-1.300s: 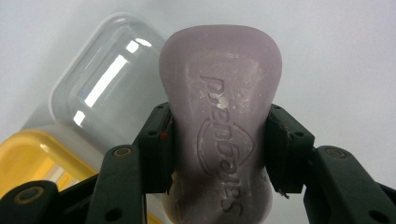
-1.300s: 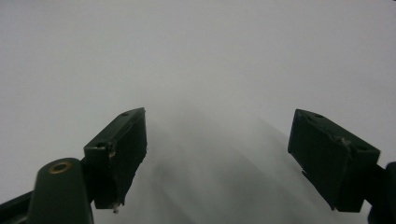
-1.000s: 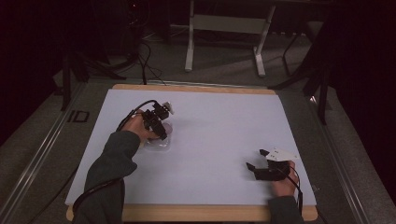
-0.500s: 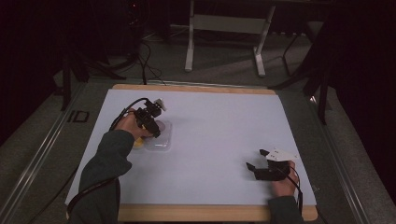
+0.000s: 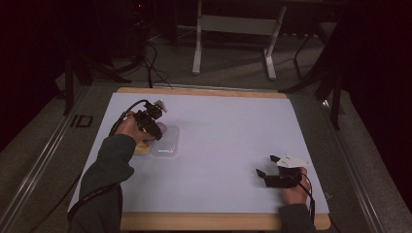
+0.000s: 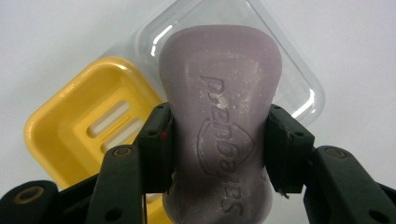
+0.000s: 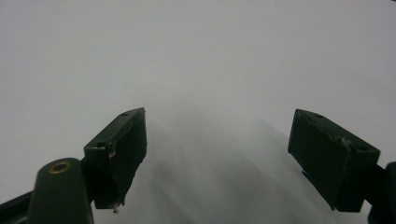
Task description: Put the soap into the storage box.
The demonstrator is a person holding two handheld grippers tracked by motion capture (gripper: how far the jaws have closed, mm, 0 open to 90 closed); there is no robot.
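From the high view I saw my left tongs [image 5: 156,130] at the left side of the white table [image 5: 228,141], my hand and the black tool covering most of what lay under them. Only a sliver of the yellow soap dish [image 5: 142,149] showed past my wrist, touching the clear plastic lid [image 5: 166,144] that lay flat beside it. A small patch of purple at the tool's tip was too dim to read from there.

The left gripper view made it plain. My left tongs [image 6: 218,147] were clamped on a purple soap bar [image 6: 222,126], one pad [image 6: 156,147] against each long side, with raised lettering on its top face. The bar's near end was cut off at the bottom edge. The bar hid the middle of the clear plastic lid [image 6: 294,84] and one corner of the yellow soap dish [image 6: 88,126]. I could not tell whether the bar touched either.

My right tongs [image 5: 268,166] sat near the table's front right edge, well apart from the soap. In the right gripper view those right tongs [image 7: 217,156] stood wide apart over bare, blurred white surface.
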